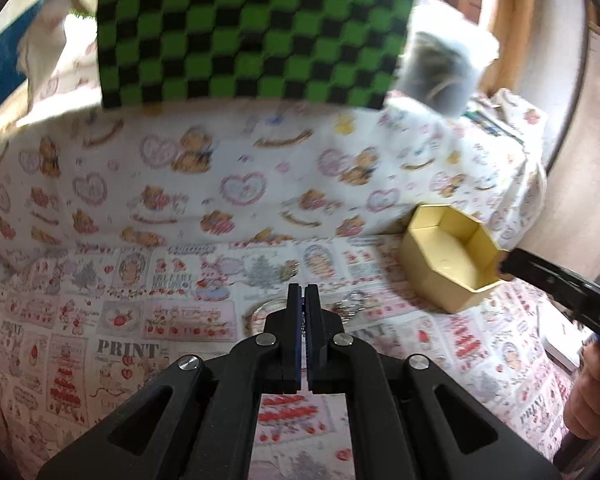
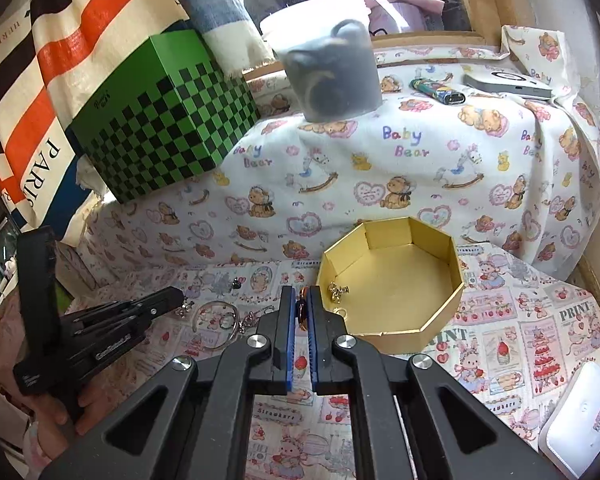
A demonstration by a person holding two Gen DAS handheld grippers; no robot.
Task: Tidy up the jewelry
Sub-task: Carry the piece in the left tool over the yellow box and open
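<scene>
Through my left wrist camera, my left tongs [image 1: 304, 294] were pressed together low over the patterned surface [image 1: 140, 320]. A fine chain seemed to hang in the slit between them, though blur kept me from being sure. More silvery jewelry [image 1: 352, 304] lay just beyond the tips, and the gold octagonal box [image 1: 448, 258] sat to the right, with my right tongs' tip touching its near right rim.

Through my right wrist camera, my right tongs [image 2: 300, 300] were pinching a small orange ring [image 2: 302, 308] right at the box's [image 2: 440, 320] near left edge. Gold earrings [image 2: 336, 292] already lay inside, by that left wall. Loose rings and a bangle [image 2: 216, 320] lay on the surface to the left, near my left tongs [image 2: 172, 296].

To do this well, I judged I should carry the ring clear over the rim before letting go, low enough that it would not bounce out.
</scene>
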